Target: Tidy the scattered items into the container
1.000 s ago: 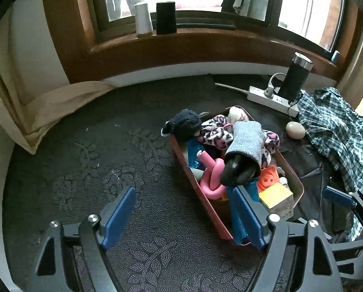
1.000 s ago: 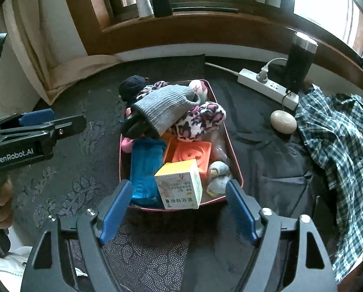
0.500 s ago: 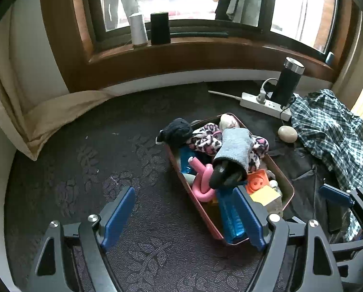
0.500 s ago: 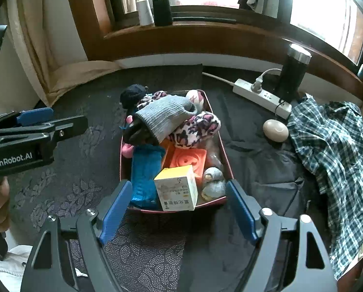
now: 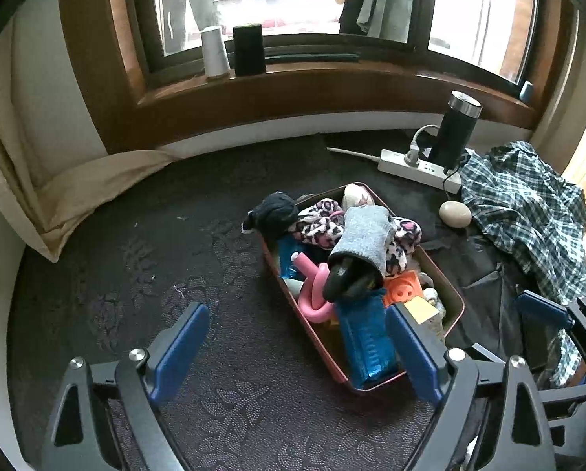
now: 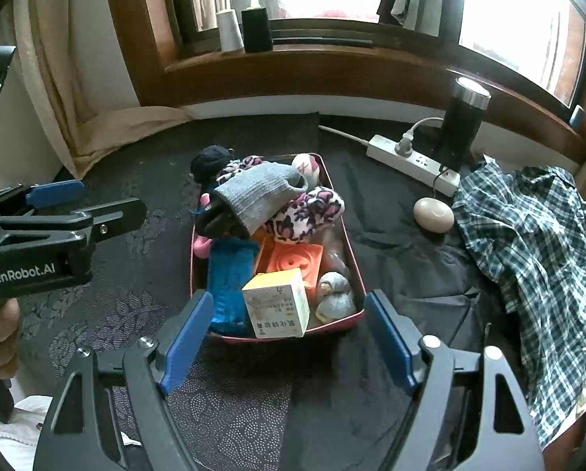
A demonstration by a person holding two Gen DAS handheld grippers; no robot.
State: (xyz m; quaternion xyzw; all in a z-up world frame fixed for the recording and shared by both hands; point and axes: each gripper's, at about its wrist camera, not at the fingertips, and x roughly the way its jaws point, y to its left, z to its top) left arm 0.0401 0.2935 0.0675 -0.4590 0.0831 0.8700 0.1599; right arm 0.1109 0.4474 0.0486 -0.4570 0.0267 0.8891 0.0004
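Hovering empty with jaws apart, the left gripper and right gripper face the full pink rectangular metal tray; next, probably only the beige oval stone beside it remains.

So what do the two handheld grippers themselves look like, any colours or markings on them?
Both match. The left gripper and right gripper each have a black angular frame with cut-out openings, silver screws at the joints, and two flat blue pads as fingers. In the right wrist view the left gripper's black body carries white "GenRobot.AI" lettering. No cables show. A white garment shows at the lower left.
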